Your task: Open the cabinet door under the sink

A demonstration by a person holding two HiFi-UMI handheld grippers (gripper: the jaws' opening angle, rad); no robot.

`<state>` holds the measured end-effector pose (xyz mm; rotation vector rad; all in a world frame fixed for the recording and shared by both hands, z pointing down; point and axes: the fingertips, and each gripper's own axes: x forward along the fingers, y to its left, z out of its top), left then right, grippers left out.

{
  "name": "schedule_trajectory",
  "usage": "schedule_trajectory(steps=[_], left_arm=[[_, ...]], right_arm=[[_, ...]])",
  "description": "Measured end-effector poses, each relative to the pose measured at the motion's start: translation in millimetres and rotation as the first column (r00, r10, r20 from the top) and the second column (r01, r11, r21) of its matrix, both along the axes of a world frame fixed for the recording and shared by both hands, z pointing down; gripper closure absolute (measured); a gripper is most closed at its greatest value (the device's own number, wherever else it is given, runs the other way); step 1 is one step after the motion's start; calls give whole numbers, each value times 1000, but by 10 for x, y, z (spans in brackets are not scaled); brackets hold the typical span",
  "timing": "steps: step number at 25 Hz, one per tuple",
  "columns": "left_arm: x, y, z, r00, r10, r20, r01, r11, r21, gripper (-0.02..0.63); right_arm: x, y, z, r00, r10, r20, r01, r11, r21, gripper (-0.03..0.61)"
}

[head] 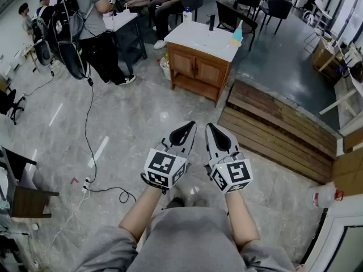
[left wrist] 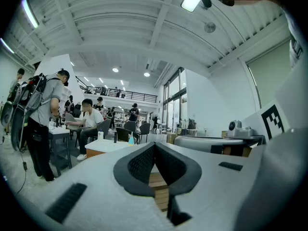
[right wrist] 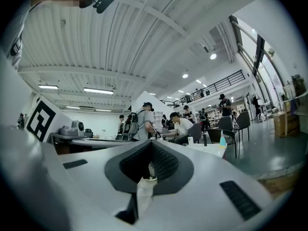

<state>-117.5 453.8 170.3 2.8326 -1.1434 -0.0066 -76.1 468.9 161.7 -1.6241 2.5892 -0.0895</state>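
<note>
Head view, left tongs [head: 191, 125], right tongs [head: 209, 126] (closed)

Cabinet [head: 195, 67]: varnished wood, smooth white top [head: 201, 37]. Floor [head: 130, 118]: glossy stone. My left gripper [head: 193, 123], right gripper [head: 209, 125]: matt grey plastic, ribbed black pads [left wrist: 139, 165].

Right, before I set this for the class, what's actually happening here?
A person holds a tool in each hand, close to the body, above the floor. The left tool and the right tool both have their jaws together and hold nothing. The wooden sink cabinet stands some way ahead, and its two doors are shut and untouched. The door opening has not yet begun. Other people are gathered beyond the cabinet.
</note>
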Motion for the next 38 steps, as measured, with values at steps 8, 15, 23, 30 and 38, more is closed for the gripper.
schedule_trajectory(steps=[8, 15, 23, 30, 38], left_arm=[[41, -113, 24, 1000, 13, 8, -13, 1000, 7, 607], [-125, -278, 187, 1000, 19, 5, -19, 999, -26, 607], [-526, -638, 298, 1000, 15, -5, -15, 998, -53, 606], [-695, -882, 391, 999, 28, -17, -29, 996, -83, 607], [-546, -1238, 539, 998, 54, -16, -56, 992, -116, 606]], right_arm=[[9, -157, 46, 1000, 7, 13, -7, 1000, -3, 571], [-131, -317, 182, 998, 2, 63, -1, 1000, -24, 569], [-483, -681, 299, 998, 22, 51, -20, 999, -46, 569], [-640, -862, 409, 998, 45, 42, -42, 997, -72, 569], [-480, -1225, 572, 996, 72, 46, -66, 992, -111, 569]])
